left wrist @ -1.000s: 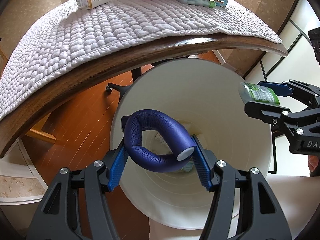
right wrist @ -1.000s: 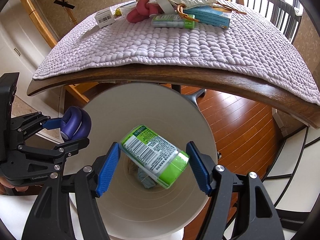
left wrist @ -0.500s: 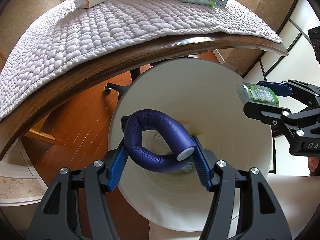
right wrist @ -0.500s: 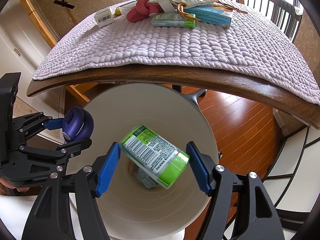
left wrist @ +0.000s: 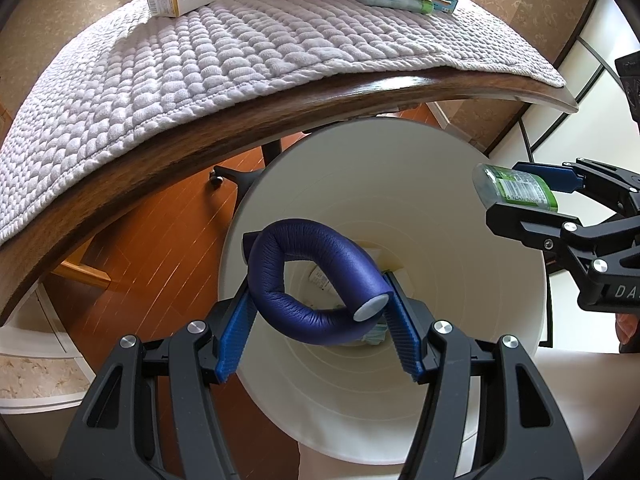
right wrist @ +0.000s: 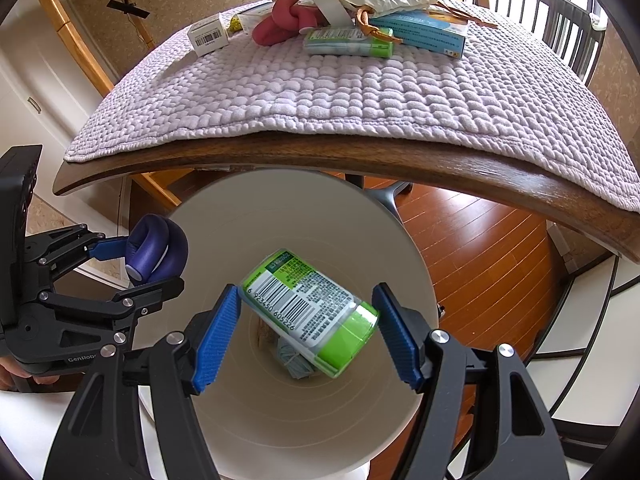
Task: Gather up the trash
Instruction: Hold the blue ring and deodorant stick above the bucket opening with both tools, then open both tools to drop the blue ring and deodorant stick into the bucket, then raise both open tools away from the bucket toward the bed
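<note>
While both hand-held grippers hang over the white bin (left wrist: 400, 420), the surface's wooden edge (right wrist: 360, 156) and quilted mat (right wrist: 360, 92) lie just beyond its rim, with boxes (right wrist: 206, 36), a pink toy (right wrist: 280, 20) and wrappers still there. Your left hand-held gripper (left wrist: 318, 304) pinches a bent purple foam tube (left wrist: 312, 264); your right hand-held gripper (right wrist: 306, 320) clamps a green packet (right wrist: 310, 312). Paper scraps (right wrist: 294, 360) sit at the bin's bottom.

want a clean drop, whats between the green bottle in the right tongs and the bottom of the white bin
Only open air down to the trash already at the bottom of the white bin; the right wrist view shows it past the green bottle.
</note>
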`<control>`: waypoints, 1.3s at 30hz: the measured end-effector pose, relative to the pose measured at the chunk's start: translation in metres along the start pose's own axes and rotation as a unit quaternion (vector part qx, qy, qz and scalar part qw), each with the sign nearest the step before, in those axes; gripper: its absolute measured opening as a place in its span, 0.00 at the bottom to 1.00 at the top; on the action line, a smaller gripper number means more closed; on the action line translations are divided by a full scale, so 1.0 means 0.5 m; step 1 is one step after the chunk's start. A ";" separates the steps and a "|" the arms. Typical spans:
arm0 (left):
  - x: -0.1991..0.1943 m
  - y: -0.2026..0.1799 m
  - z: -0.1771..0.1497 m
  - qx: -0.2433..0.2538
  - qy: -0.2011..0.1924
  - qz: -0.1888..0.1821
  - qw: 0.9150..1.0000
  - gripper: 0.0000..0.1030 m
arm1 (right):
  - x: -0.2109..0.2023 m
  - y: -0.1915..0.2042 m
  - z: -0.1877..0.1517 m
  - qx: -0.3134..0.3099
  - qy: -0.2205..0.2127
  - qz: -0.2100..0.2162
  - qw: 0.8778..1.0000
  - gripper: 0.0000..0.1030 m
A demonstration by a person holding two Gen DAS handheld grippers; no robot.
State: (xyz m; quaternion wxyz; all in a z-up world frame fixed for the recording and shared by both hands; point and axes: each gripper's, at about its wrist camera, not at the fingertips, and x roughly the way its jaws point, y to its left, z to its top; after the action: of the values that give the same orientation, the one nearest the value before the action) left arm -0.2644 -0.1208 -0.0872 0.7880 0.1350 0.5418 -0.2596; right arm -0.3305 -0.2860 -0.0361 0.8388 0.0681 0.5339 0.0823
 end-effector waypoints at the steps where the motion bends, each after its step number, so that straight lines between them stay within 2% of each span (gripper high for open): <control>1: -0.002 0.003 0.004 0.000 0.000 0.000 1.000 0.61 | -0.001 -0.001 0.000 0.000 0.000 0.000 1.000 0.65; 26: -0.007 0.005 0.005 0.000 0.001 0.000 1.000 0.61 | -0.003 0.000 -0.001 0.000 -0.003 0.002 1.000 0.65; 27: -0.007 0.004 0.006 0.000 0.001 0.000 1.000 0.61 | -0.001 0.001 -0.001 0.000 -0.001 0.004 1.000 0.66; 28: -0.007 0.003 0.004 0.000 0.001 -0.001 1.000 0.61 | 0.001 -0.001 0.000 0.003 0.003 0.008 1.000 0.71; 30: -0.005 0.005 0.005 -0.002 0.003 -0.005 1.000 0.71 | 0.003 -0.004 0.001 0.014 0.001 0.008 1.000 0.86; 31: -0.006 0.006 0.004 -0.002 0.001 -0.005 1.000 0.81 | 0.000 -0.005 0.002 0.018 -0.005 0.009 1.000 0.89; 32: -0.007 0.007 0.003 -0.002 -0.004 -0.003 1.000 0.85 | -0.003 -0.007 0.002 0.022 -0.011 0.011 1.000 0.89; 39: -0.026 0.016 0.006 -0.006 -0.019 0.000 1.000 0.85 | -0.024 -0.008 0.016 0.024 -0.029 0.015 0.999 0.89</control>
State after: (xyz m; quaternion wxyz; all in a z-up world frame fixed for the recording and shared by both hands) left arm -0.2609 -0.1123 -0.0748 0.7989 0.1250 0.5283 -0.2590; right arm -0.3280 -0.2928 -0.0232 0.8508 0.0986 0.5100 0.0796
